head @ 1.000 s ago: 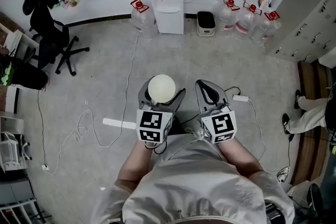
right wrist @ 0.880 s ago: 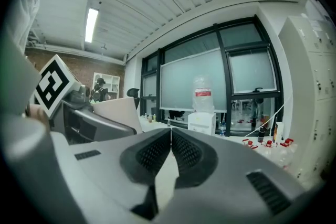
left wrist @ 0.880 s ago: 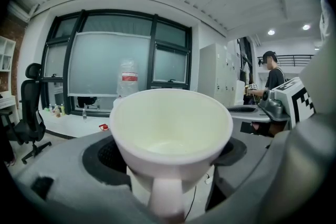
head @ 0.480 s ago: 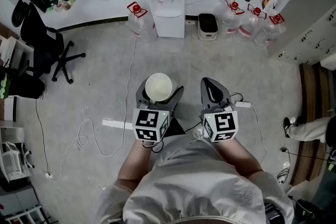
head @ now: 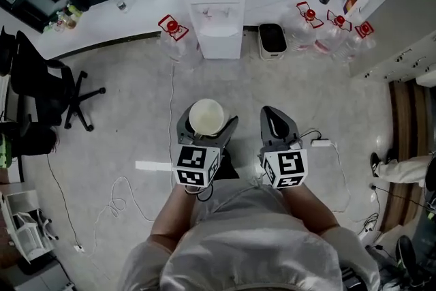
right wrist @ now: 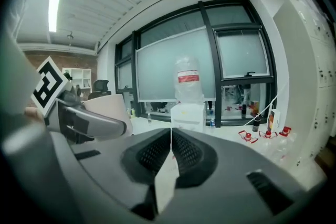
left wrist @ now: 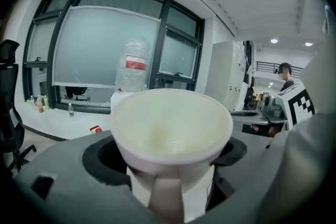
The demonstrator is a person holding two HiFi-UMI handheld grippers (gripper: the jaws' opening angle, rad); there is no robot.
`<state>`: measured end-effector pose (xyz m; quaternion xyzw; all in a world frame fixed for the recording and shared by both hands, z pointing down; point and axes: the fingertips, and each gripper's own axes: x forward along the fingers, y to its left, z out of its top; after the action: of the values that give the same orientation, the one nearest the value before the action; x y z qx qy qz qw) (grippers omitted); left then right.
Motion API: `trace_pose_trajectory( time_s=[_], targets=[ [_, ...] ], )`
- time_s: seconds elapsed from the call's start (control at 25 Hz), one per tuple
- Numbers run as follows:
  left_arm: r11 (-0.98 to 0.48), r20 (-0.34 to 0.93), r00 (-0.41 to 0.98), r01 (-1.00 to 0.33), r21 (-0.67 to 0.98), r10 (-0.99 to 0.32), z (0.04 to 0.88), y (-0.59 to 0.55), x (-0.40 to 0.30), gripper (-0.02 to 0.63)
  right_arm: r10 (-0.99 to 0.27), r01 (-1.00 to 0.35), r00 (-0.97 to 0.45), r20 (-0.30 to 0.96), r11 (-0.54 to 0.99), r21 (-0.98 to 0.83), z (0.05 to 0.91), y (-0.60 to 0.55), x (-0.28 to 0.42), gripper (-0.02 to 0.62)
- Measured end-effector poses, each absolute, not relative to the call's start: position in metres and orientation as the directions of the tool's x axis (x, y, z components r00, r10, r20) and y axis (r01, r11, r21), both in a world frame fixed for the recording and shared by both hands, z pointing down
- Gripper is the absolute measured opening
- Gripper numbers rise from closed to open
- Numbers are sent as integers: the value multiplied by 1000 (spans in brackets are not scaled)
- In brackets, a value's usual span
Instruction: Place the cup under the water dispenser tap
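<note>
A white cup (head: pixel 206 116) sits upright between the jaws of my left gripper (head: pixel 207 123), which is shut on it; its open mouth (left wrist: pixel 171 121) fills the left gripper view and looks empty. My right gripper (head: pixel 275 120) is beside it at the same height, shut with nothing between its jaws (right wrist: pixel 171 148). The white water dispenser (head: pixel 212 7), with a clear bottle on top, stands ahead against the far wall; its tap recess (head: pixel 212 13) faces me. It also shows in the right gripper view, water dispenser (right wrist: pixel 188 110).
Large water bottles with red caps (head: pixel 171 34) (head: pixel 335 33) flank the dispenser. A small dark bin (head: pixel 272 39) stands to its right. A black office chair (head: pixel 42 86) is at left. Cables (head: pixel 170 99) trail over the grey floor.
The dispenser has come nearer and lower in the head view as I walk toward it. Both grippers keep their pose, the cup still held.
</note>
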<state>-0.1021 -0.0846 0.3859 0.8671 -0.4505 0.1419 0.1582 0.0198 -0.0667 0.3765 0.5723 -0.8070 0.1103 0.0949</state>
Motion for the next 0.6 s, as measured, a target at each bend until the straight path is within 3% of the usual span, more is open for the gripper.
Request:
trace_pose_trajectory(
  time_s=[0.6],
  targets=[
    [-647, 403, 637, -751, 130, -657, 402, -272, -154, 463, -910, -976, -216, 355, 202, -77, 392, -233, -31, 29]
  ],
)
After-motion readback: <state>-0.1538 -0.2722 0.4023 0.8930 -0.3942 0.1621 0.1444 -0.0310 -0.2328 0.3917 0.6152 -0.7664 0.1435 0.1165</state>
